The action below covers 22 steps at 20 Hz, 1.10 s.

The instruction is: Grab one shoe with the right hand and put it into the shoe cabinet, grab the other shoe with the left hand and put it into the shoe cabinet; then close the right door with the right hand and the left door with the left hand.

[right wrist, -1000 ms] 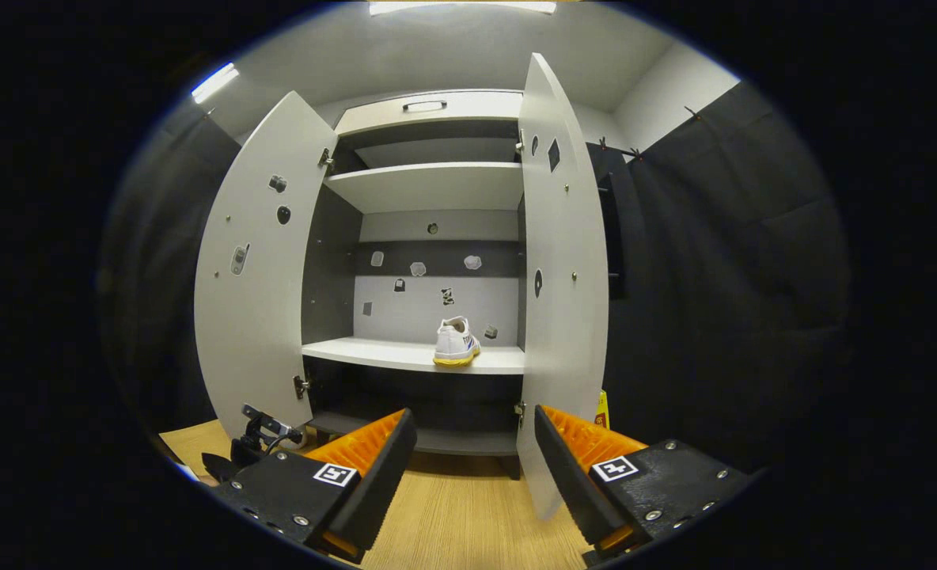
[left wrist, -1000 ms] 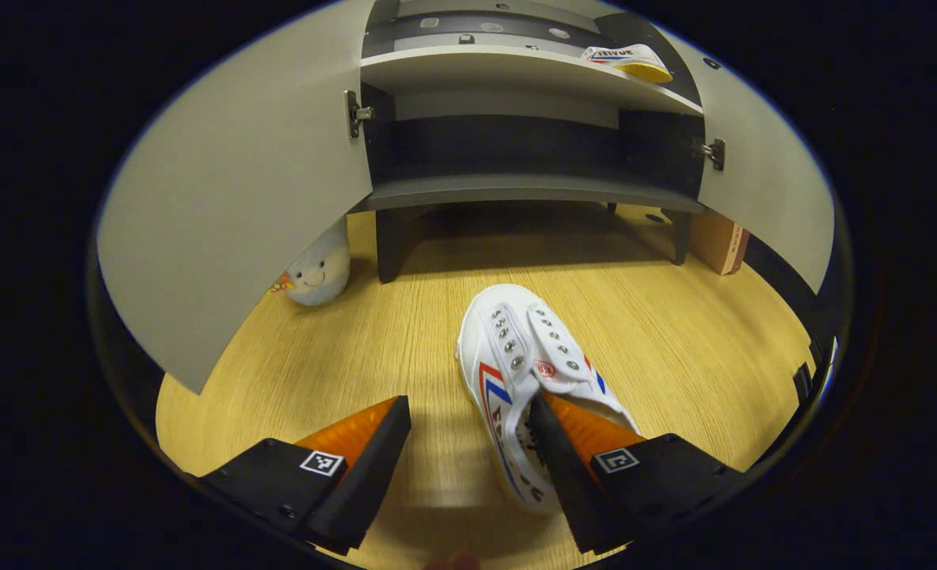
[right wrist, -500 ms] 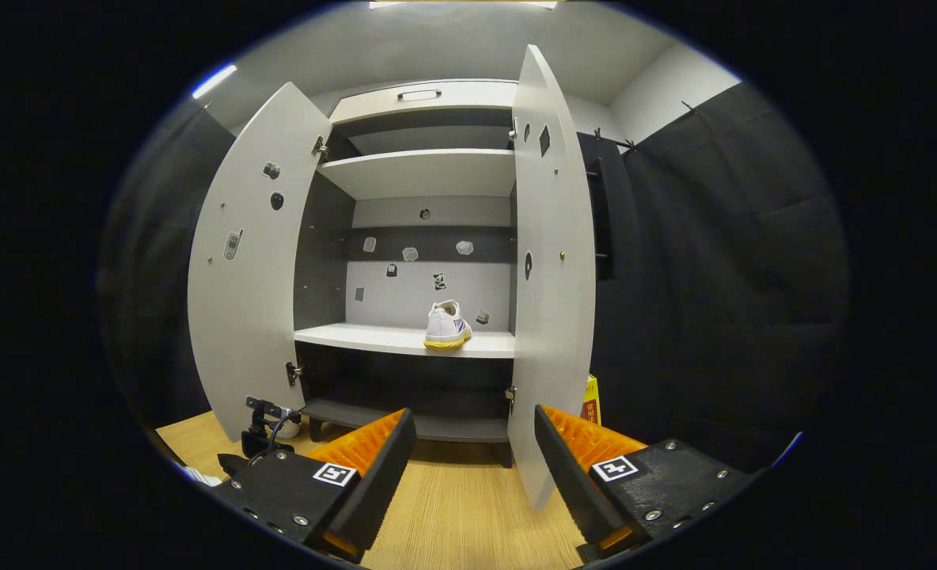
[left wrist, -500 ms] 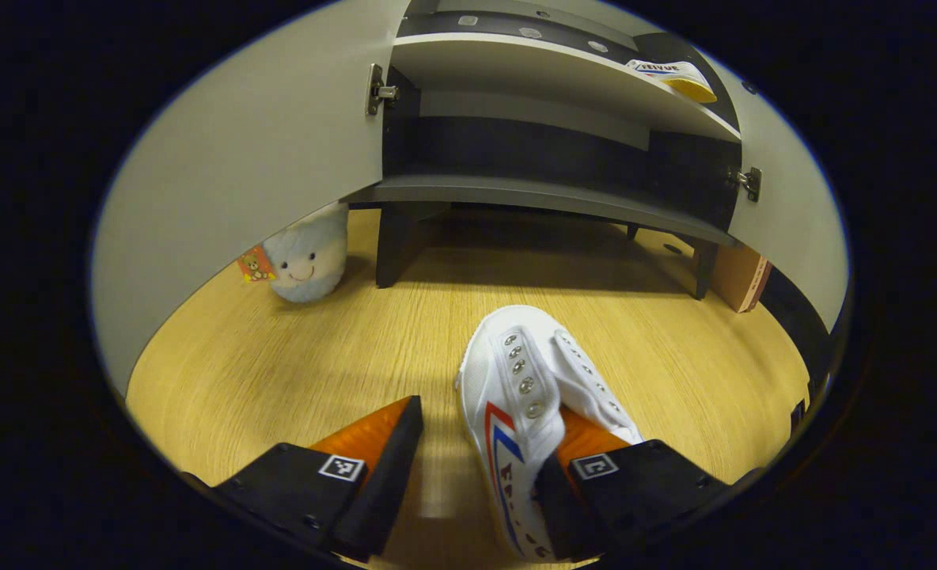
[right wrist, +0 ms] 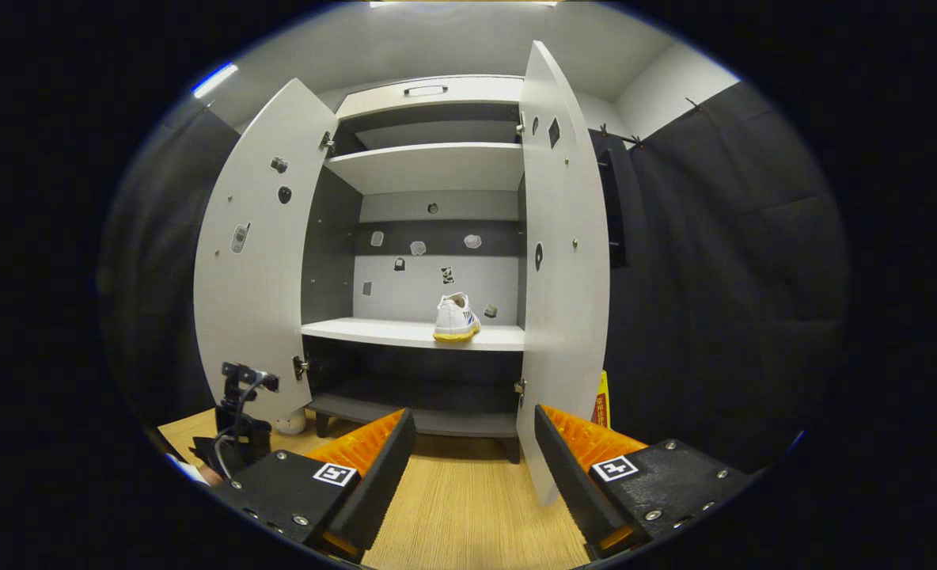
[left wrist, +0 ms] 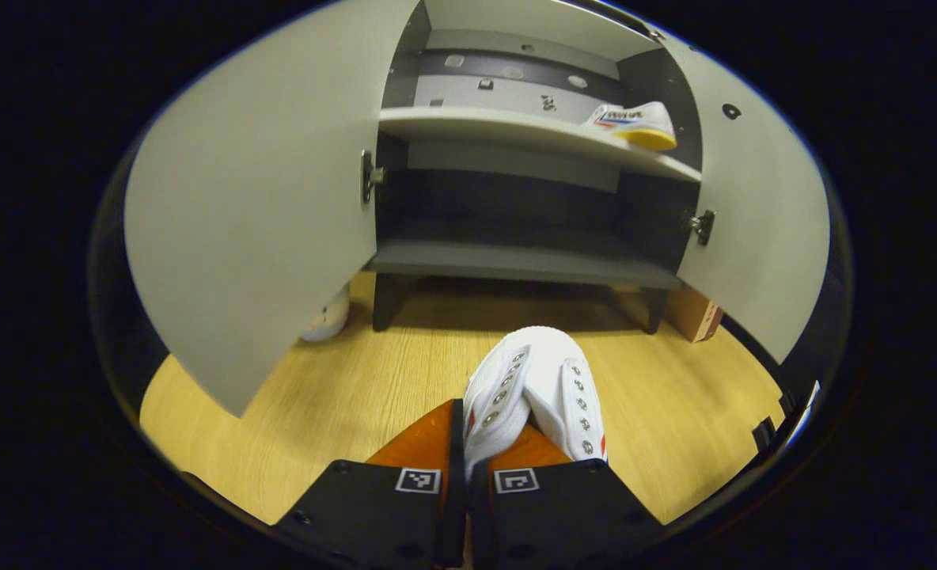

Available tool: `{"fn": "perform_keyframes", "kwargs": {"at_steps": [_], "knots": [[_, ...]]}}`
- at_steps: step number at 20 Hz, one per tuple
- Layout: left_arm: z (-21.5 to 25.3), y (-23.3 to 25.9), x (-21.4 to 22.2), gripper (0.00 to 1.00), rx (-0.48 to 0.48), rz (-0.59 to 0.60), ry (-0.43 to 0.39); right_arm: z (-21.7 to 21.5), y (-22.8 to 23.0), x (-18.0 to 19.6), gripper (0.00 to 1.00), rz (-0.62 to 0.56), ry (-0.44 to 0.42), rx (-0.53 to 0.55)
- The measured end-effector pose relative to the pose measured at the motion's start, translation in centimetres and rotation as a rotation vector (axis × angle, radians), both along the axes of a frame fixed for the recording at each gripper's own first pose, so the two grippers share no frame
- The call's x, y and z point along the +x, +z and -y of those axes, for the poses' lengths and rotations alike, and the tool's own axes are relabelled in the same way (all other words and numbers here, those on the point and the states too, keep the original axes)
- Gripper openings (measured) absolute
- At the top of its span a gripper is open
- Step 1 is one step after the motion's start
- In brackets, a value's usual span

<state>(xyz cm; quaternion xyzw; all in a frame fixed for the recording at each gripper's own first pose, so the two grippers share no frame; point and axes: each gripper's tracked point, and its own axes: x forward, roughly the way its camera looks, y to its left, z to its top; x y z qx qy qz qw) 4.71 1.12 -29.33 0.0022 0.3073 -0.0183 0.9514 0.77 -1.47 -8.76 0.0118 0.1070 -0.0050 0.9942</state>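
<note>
A white canvas shoe with red and blue stripes points its toe at the open shoe cabinet. My left gripper is shut on the left side of its upper, just above the wooden floor. The matching shoe stands on the cabinet's white middle shelf, toward the right. Both doors hang open: left door, right door. My right gripper is open with nothing between its fingers, held back from the cabinet and facing the right door's edge.
A white plush toy peeks out from behind the left door on the floor. A brown box sits by the cabinet's right leg. In the right gripper view, the other gripper's black rig is low at the left, and a yellow box stands behind the right door.
My left gripper has closed from wide open onto the shoe's left side, and its view has tilted up toward the cabinet. The right gripper has barely shifted and stays open.
</note>
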Motion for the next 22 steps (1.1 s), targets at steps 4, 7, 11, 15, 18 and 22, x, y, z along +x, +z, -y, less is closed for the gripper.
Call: {"fn": "perform_keyframes", "kwargs": {"at_steps": [4, 7, 11, 15, 18, 22], "knots": [[0.2, 12.8, 2.0, 0.10, -0.070, 0.183, 0.031, 0.2, 0.3, 0.0, 0.93, 0.001, -0.009, 0.002], [-1.6, 20.1, 3.9, 0.10, -0.091, 0.321, 0.099, 0.4, 0.4, -0.1, 0.93, 0.006, -0.011, -0.006], [-2.6, 21.5, 6.6, 0.10, -0.111, 0.339, 0.115, 0.9, 1.3, -0.6, 0.93, 0.032, -0.027, -0.038], [-1.4, 17.9, 9.0, 0.10, -0.099, 0.236, 0.128, 1.9, 2.1, -1.0, 0.93, 0.059, -0.053, -0.059], [-0.8, 17.1, 9.5, 0.11, -0.052, 0.149, 0.144, 2.9, 2.4, -1.3, 0.93, 0.061, -0.075, -0.057], [-0.8, 16.3, 9.6, 0.11, -0.016, 0.037, 0.197, 4.6, 2.2, -1.7, 0.93, 0.053, -0.115, -0.070]]}}
